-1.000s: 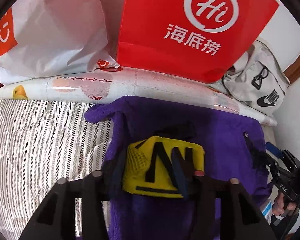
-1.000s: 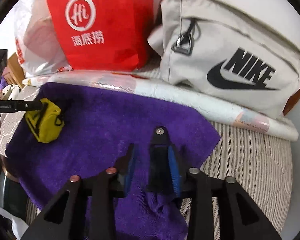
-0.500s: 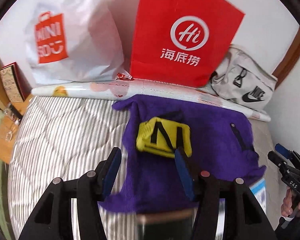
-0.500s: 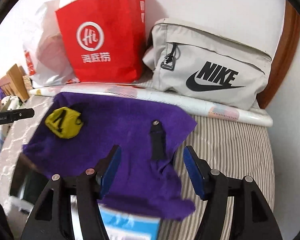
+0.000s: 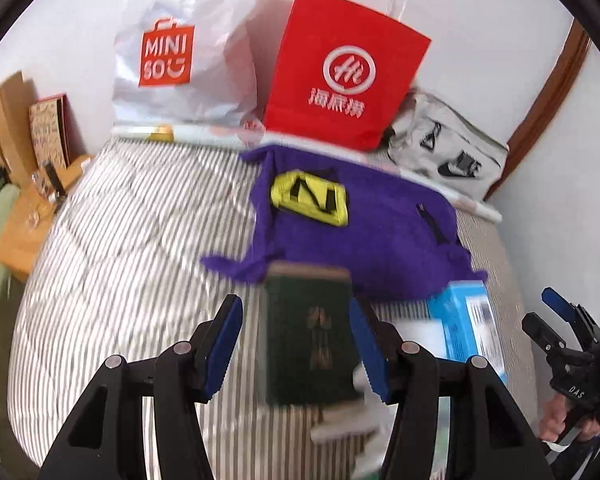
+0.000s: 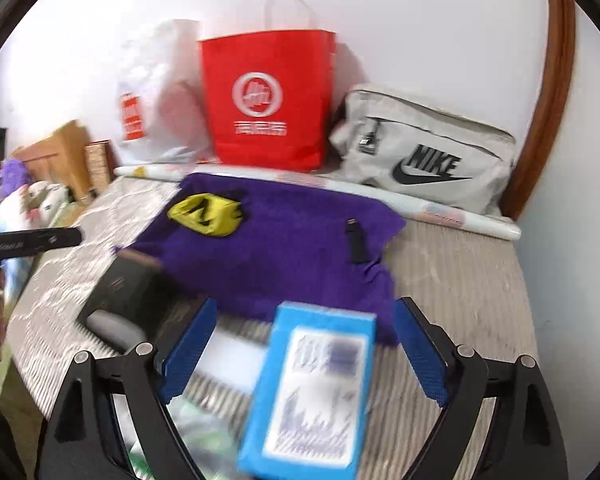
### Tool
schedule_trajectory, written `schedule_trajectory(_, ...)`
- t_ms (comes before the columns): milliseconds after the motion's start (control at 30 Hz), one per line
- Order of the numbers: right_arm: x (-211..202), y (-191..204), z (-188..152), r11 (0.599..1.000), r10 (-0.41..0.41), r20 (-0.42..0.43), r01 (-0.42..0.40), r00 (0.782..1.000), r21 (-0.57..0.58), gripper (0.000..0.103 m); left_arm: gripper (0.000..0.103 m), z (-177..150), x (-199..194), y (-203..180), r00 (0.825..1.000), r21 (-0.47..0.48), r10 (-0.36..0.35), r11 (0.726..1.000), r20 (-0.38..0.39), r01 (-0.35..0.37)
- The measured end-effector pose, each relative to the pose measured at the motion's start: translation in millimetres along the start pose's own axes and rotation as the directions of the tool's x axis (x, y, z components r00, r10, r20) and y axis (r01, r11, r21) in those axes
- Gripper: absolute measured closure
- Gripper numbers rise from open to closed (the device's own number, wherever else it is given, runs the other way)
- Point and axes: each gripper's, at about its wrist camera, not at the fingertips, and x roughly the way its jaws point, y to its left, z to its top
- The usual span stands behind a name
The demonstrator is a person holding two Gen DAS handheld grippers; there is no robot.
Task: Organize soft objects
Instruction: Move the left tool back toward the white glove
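A purple fleece cloth (image 5: 380, 248) lies spread on the striped bed, up against the bags at the wall. On its left part rests a yellow pouch (image 5: 310, 198) with black straps, and both show in the right wrist view too (purple cloth (image 6: 284, 256), yellow pouch (image 6: 206, 214)). My left gripper (image 5: 295, 320) hangs open well short of the cloth, above a dark green book. The jaws of my right gripper (image 6: 306, 308) are opening wide above a blue box, gripping nothing. A hand holds the right gripper (image 5: 560, 320) at the far right.
Along the wall stand a white Miniso bag (image 5: 172, 52), a red paper bag (image 5: 340, 80) and a grey Nike bag (image 5: 448, 156), behind a rolled sheet (image 6: 440, 210). The dark green book (image 5: 312, 340) and blue box (image 6: 312, 392) lie near the front edge of the bed (image 5: 120, 260). Cardboard boxes (image 5: 4, 120) stand left.
Both grippers drew back and up from the purple cloth. The left let go of the yellow pouch, the right released the cloth by its black strap; both opened. Book and blue box came into view.
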Motion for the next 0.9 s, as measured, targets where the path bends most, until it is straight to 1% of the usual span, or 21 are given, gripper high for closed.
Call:
schedule_trajectory(67, -9.1, 5.8, -13.0, 1.0, 0.009, -0.003, -0.009, 1.0, 0.011, 0.014, 0.049, -13.9, -6.2, -1.9, 1.0, 0.033, 0.02, 0.999, 0.006, -0.02)
schedule_trajectory(100, -10.6, 7.1, -17.6, 1.0, 0.019, -0.009, -0.019, 1.0, 0.017, 0.014, 0.049, -22.9, -8.8, -5.3, 0.998, 0.065, 0.055, 0.996, 0.008, -0.055)
schedule_trajectory(167, -17.3, 8.9, -32.4, 0.998, 0.053, -0.003, -0.053, 0.999, 0.047, 0.014, 0.049, -38.6, -12.8, -9.8, 0.996, 0.105, 0.089, 0.99, 0.011, -0.089)
schedule_trajectory(233, -24.0, 9.4, -45.6, 0.994, 0.074, 0.023, -0.076, 0.997, 0.076, 0.014, 0.049, -51.6, -17.2, -9.9, 0.998, 0.107, 0.069, 0.992, 0.013, -0.07)
schedule_trajectory(300, -28.4, 9.1, -55.8, 0.991, 0.087, 0.026, -0.089, 0.996, 0.102, 0.014, 0.049, -64.7, -19.7, -8.9, 1.0, 0.1, 0.024, 0.995, -0.001, -0.023)
schedule_trajectory(367, -32.7, 8.3, -67.2, 0.987, 0.095, 0.029, -0.098, 0.995, 0.129, 0.014, 0.049, -76.2, -19.3, -9.1, 1.0, 0.108, 0.021, 0.994, -0.018, -0.019)
schedule_trajectory(433, -38.7, 11.5, -78.0, 0.986, 0.107, 0.029, -0.11, 0.994, 0.129, 0.014, 0.049, -90.8, -19.3, -8.4, 0.999, 0.113, 0.028, 0.993, -0.018, -0.026)
schedule_trajectory(500, -42.9, 15.6, -87.1, 0.987, 0.118, 0.027, -0.12, 0.993, 0.11, 0.014, 0.049, -101.5, -16.4, -8.0, 0.999, 0.112, -0.002, 0.994, -0.032, 0.006)
schedule_trajectory(533, -45.3, 19.3, -94.2, 0.989, 0.106, 0.03, -0.109, 0.994, 0.099, 0.014, 0.049, -105.9, -13.6, -8.0, 0.999, 0.102, -0.02, 0.995, -0.041, 0.024)
schedule_trajectory(633, -43.6, 25.4, -109.2, 0.991, 0.103, 0.003, -0.103, 0.995, 0.083, 0.014, 0.049, -112.6, -3.1, -13.1, 0.996, 0.085, -0.052, 0.995, -0.069, 0.058)
schedule_trajectory(733, -38.4, 29.7, -123.8, 0.992, 0.106, -0.027, -0.104, 0.994, 0.076, 0.014, 0.049, -114.6, 6.6, -26.6, 0.992, 0.112, -0.084, 0.989, -0.091, 0.094)
schedule_trajectory(800, -34.8, 30.3, -131.7, 0.992, 0.107, -0.036, -0.104, 0.994, 0.077, 0.014, 0.049, -112.7, 13.2, -36.7, 0.991, 0.134, -0.097, 0.985, -0.095, 0.109)
schedule_trajectory(867, -29.0, 30.5, -138.1, 0.99, 0.12, -0.05, -0.116, 0.991, 0.086, 0.014, 0.045, -108.5, 25.4, -44.9, 0.989, 0.143, -0.1, 0.983, -0.113, 0.115)
schedule_trajectory(900, -26.1, 30.7, -140.7, 0.988, 0.132, -0.056, -0.127, 0.99, 0.087, 0.014, 0.045, -106.5, 33.6, -48.0, 0.988, 0.14, -0.093, 0.984, -0.126, 0.11)
